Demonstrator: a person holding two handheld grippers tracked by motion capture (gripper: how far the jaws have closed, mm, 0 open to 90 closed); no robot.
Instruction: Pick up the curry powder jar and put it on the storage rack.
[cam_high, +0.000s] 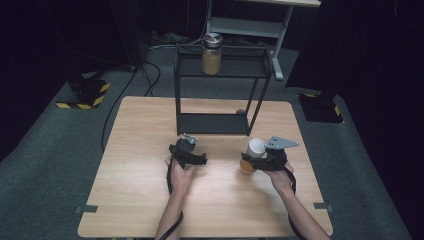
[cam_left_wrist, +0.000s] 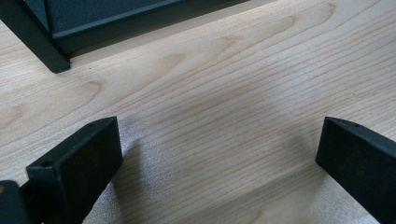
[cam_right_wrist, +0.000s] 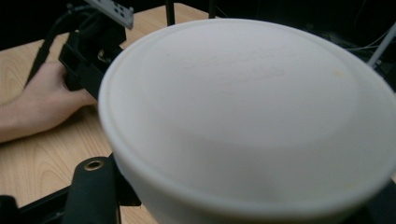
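black shelf rack (cam_high: 220, 122) ahead, lidded jar (cam_high: 212, 54) atop

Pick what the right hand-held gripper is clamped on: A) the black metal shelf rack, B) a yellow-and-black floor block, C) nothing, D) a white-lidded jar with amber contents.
D: in the high view the right hand-held gripper is shut on the white-lidded jar with amber contents, and the right gripper view shows its white lid right above the jaws.

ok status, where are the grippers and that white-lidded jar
Right gripper shut on white-lidded jar, tilted. Left gripper open over bare table. Black shelf rack ahead, second jar on top tier.
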